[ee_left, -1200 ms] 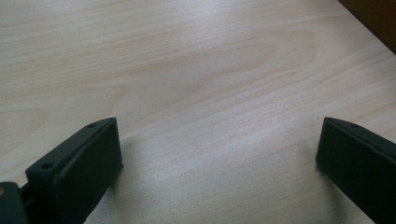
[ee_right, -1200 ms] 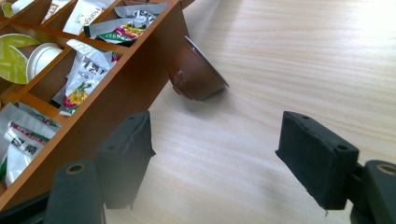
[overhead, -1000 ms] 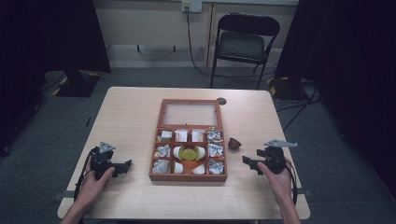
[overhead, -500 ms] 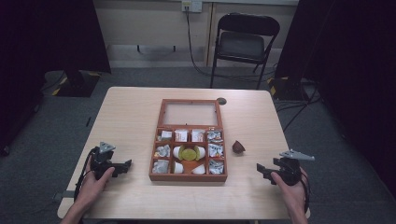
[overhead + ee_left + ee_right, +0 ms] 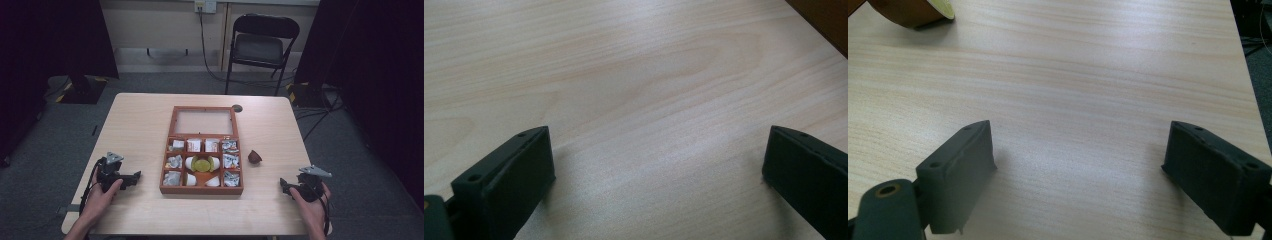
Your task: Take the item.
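A wooden compartment box (image 5: 202, 189) lies mid-table with its glass lid folded back. Its cells hold white packets, wrapped pieces and a yellow-green round piece (image 5: 202, 163). A small brown cup-like piece (image 5: 255, 156) lies on the table right of the box; its edge shows top left (image 5: 913, 10) in the right gripper view. My right gripper (image 5: 283, 184) (image 5: 1079, 130) rests near the front right corner. Its jaws have just been opening, with bare tabletop between them. My left gripper (image 5: 135, 177) (image 5: 656, 137) sits left of the box, open and empty.
The table's right edge (image 5: 1248, 75) runs close beside my right gripper. A folding chair (image 5: 262, 47) stands behind the table. A small dark round spot (image 5: 236, 108) marks the tabletop by the lid's far right corner. The box's corner (image 5: 824, 20) appears in the left gripper view.
My right gripper has drawn back from the brown piece, rightward and toward the table's front edge. The left hand has stayed put.
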Demonstrator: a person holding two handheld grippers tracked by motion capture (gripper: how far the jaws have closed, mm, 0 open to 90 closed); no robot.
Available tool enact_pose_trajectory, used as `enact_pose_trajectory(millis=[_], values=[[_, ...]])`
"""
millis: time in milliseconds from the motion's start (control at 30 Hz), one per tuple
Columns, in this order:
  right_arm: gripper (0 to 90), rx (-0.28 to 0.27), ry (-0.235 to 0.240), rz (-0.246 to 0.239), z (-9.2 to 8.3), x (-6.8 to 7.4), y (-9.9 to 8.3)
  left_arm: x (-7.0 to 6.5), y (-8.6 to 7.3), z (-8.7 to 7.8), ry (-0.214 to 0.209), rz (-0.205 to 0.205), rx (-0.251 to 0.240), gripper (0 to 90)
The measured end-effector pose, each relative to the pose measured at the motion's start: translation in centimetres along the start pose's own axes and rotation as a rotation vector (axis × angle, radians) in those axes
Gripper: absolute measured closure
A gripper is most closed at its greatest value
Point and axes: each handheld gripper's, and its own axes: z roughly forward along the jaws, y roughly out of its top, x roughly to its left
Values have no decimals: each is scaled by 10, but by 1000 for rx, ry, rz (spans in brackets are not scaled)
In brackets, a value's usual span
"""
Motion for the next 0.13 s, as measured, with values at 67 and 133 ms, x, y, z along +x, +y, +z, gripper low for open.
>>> enact_pose_trajectory(millis=[67, 133], values=[[119, -1, -2, 4, 0, 0, 0, 0, 0, 0, 0, 0, 0, 0], [118, -1, -8, 8, -1, 1, -1, 0, 0, 0, 0, 0, 0, 0]])
